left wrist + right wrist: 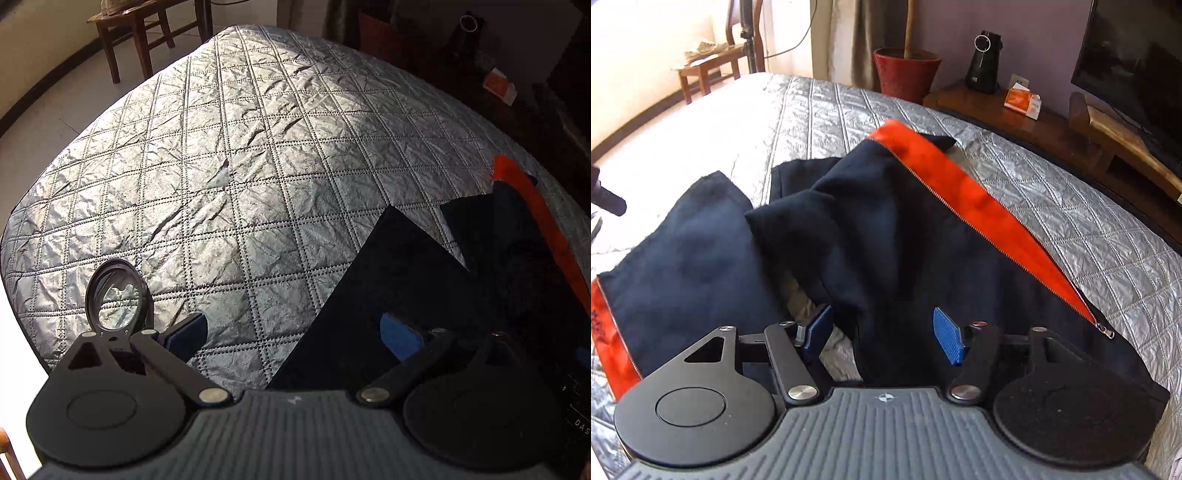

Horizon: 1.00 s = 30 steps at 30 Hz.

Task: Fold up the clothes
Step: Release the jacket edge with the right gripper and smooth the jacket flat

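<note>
From my left wrist view the navy jacket [399, 280] runs off the right and bottom edges; only one flat panel and a sliver of its orange lining [543, 225] show. The right pad [400, 336] of the left tongs [295, 334] lies over dark cloth, and I cannot tell whether it touches. Shelf items at upper right are too dark to identify.

In my right wrist view the jacket's near hem is hidden behind the right tongs [884, 332]. Lettering on the orange strip [609, 339] at the left edge is blurred and unreadable. The television [1137, 74] is cut off at the right edge.
</note>
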Tool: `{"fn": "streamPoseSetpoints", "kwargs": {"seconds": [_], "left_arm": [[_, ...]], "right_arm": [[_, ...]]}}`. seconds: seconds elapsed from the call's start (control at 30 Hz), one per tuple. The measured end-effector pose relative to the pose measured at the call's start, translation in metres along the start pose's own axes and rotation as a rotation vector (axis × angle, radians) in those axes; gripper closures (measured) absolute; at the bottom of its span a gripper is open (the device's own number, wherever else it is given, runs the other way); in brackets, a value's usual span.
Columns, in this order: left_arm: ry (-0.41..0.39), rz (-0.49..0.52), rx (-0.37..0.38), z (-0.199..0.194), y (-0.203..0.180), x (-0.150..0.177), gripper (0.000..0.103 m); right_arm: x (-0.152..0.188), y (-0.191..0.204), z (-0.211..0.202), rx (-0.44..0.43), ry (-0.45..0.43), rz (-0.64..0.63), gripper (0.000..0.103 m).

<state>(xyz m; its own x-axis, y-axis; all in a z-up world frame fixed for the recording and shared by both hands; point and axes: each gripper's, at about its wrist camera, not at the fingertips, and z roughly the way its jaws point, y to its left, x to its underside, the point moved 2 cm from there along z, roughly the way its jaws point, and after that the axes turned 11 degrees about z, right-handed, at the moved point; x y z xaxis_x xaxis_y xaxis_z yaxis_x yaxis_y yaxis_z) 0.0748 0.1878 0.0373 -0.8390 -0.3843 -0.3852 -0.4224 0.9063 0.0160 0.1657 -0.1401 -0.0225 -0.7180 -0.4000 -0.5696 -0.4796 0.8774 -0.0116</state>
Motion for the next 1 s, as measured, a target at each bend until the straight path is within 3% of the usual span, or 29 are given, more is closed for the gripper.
{"fn": "streamPoseSetpoints", "kwargs": {"seconds": [0.03,0.07,0.13,0.23,0.33,0.5,0.63,0.77,0.83,0.93,1.0], "left_arm": [[-0.001,0.005,-0.001,0.0,-0.002,0.0,0.003],[0.0,0.011,-0.001,0.0,-0.005,0.001,0.003],[0.002,0.026,-0.006,0.002,-0.01,0.002,0.003],[0.007,0.05,-0.016,0.004,-0.018,0.004,0.003],[0.006,0.05,-0.018,0.004,-0.02,0.003,0.003],[0.004,0.051,-0.021,0.005,-0.022,0.002,0.003],[0.002,0.043,-0.023,0.005,-0.02,0.001,0.003],[0.006,0.035,-0.026,0.005,-0.016,0.001,0.003],[0.008,0.033,-0.026,0.005,-0.013,0.001,0.003],[0.001,0.029,-0.022,0.003,-0.013,0.001,0.003],[0.0,0.032,-0.019,0.003,-0.014,0.001,0.003]], "right_arm": [[0.008,0.001,0.003,0.015,0.014,-0.027,0.043],[0.007,-0.002,0.007,0.024,0.005,-0.004,0.065],[-0.002,-0.014,0.015,0.026,-0.031,0.109,0.094],[-0.013,-0.043,0.02,0.064,-0.123,0.408,0.089],[-0.007,-0.06,0.02,0.028,-0.146,0.609,0.081],[0.007,-0.022,-0.015,0.116,-0.238,0.437,0.059],[0.032,0.053,-0.041,0.005,-0.193,0.285,0.043],[0.063,0.113,-0.071,-0.022,-0.159,0.019,0.043],[0.079,0.133,-0.086,-0.009,-0.144,-0.144,0.036],[0.107,0.146,-0.093,0.023,-0.071,-0.387,0.038],[0.123,0.147,-0.089,0.021,-0.026,-0.441,0.039]]}}
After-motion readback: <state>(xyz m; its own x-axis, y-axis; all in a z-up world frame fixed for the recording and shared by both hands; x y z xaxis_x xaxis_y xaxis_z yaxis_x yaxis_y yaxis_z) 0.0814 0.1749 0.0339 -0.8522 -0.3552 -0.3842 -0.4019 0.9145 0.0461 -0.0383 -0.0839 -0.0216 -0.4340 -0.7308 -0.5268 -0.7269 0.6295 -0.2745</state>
